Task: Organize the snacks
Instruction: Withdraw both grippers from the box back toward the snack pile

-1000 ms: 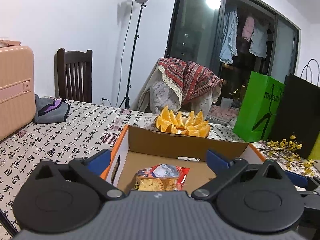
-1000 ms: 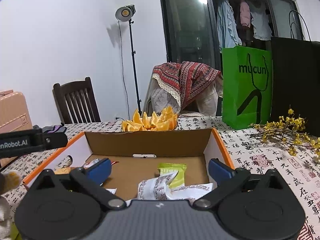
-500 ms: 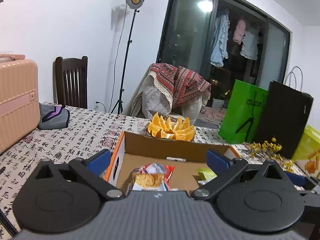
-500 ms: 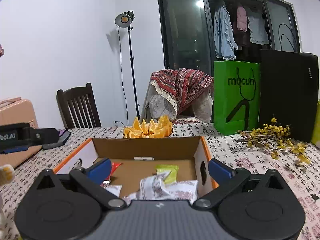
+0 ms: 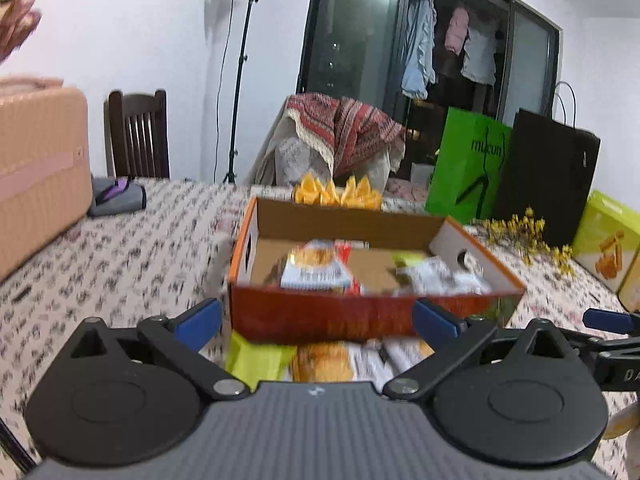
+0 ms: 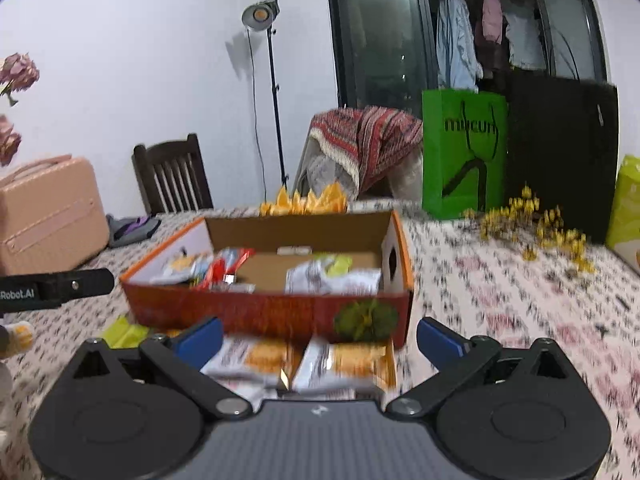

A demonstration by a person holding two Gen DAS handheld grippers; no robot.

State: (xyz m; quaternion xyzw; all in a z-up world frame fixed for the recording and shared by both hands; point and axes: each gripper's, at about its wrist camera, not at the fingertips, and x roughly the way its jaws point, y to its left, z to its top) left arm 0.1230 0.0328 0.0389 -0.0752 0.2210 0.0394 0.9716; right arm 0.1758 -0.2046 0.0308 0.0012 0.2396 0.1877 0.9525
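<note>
You're seeing orange slices (image 6: 304, 202), green bag (image 6: 464, 152), pink suitcase (image 6: 48, 212), yellow flowers (image 6: 536, 220) sitting on the bench (image 6: 500, 300).

The tall green paper shopping bag (image 6: 464, 152), at about one o'clock beyond the box, reads "mucun" in dark letters. At nine o'clock, a black gripper bar (image 6: 52, 286) carries white lettering "Robot.AI", its start cut off.

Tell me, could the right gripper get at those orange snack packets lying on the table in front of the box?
Probably yes: the right gripper is open, the snack packets lie between its fingers, nothing covering them.
</note>
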